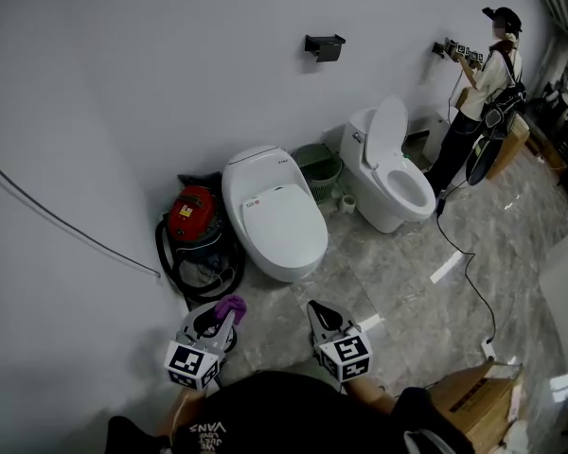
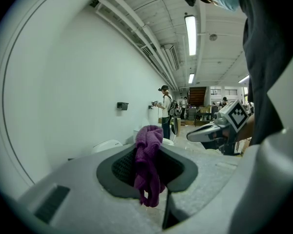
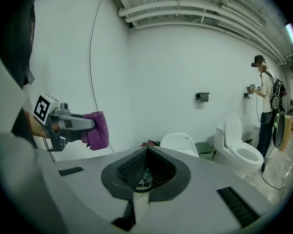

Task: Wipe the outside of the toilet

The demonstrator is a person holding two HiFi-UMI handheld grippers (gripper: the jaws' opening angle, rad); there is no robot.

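My left tool (image 1: 224,314) grips a crumpled purple cloth (image 2: 147,162); my right tool (image 1: 318,312) is pinched together, empty. The white closed-lid ceramic toilet (image 1: 276,220) stands ahead, between both tools, apart

Left tongs (image 1: 226,321): pointing forward, jaws clamped on a purple fabric cloth (image 2: 147,165).
Right tongs (image 1: 314,310): alongside, jaws closed together, nothing between.

A purple cloth (image 1: 231,306) is held at the tip of the left gripper (image 1: 224,320). A closed toilet (image 1: 275,218) is seen ahead of it, a red vacuum (image 1: 193,214) ahead-left. The right gripper (image 1: 318,313) is held alongside.
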